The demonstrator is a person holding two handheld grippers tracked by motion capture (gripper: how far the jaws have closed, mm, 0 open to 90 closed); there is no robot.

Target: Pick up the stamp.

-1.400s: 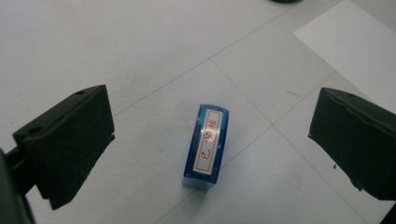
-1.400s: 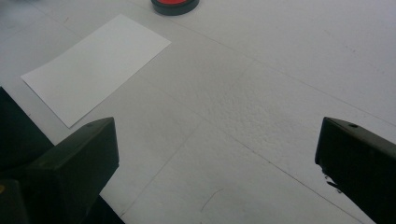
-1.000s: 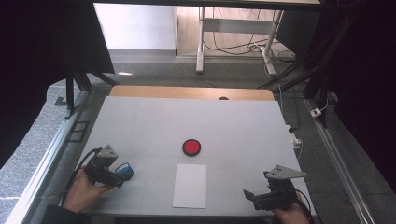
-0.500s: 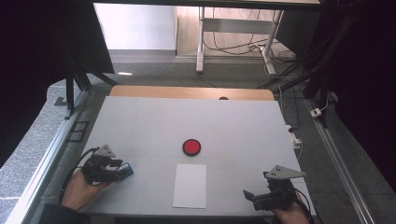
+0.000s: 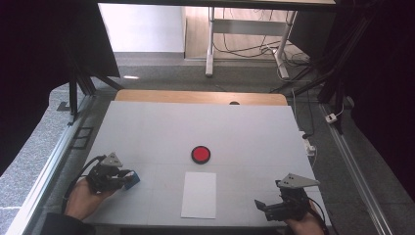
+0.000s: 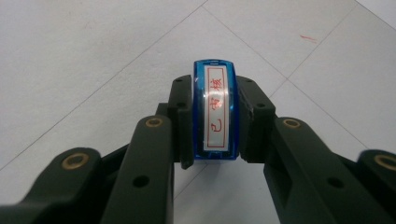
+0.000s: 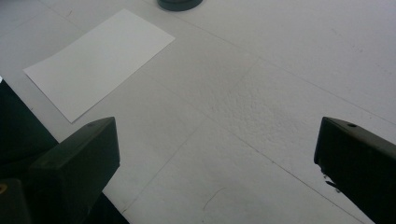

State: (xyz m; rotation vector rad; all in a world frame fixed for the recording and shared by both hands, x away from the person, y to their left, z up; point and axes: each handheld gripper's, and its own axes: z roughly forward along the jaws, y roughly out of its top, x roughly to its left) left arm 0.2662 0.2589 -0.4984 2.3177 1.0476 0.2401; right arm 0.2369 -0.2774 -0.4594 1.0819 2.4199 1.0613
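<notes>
The left claw (image 6: 215,135) is clamping a small blue plastic stamp with a white label bearing red characters (image 6: 215,112); its jaws have just been closing, and both pads are now pressing on the stamp's two long sides. In the high view the left claw (image 5: 125,178) is sitting near the left edge of the pale grey counter (image 5: 205,127), toward its near left corner, with the stamp (image 5: 131,179) at its tip, low over the counter; whether the stamp is touching the surface I cannot tell. A hand (image 5: 84,200) is gripping the tool from the near edge.

The right claw (image 5: 262,208) is hanging by the near right corner, its jaws standing wide apart with nothing between them, as the right gripper view is showing (image 7: 215,154).

A white rectangular sheet of paper (image 5: 199,194) is lying flat near the middle of the near edge, between the two claws. A round red pad in a black rim (image 5: 200,154) is sitting just beyond the paper, about at the counter's centre, well apart from the stamp.
</notes>
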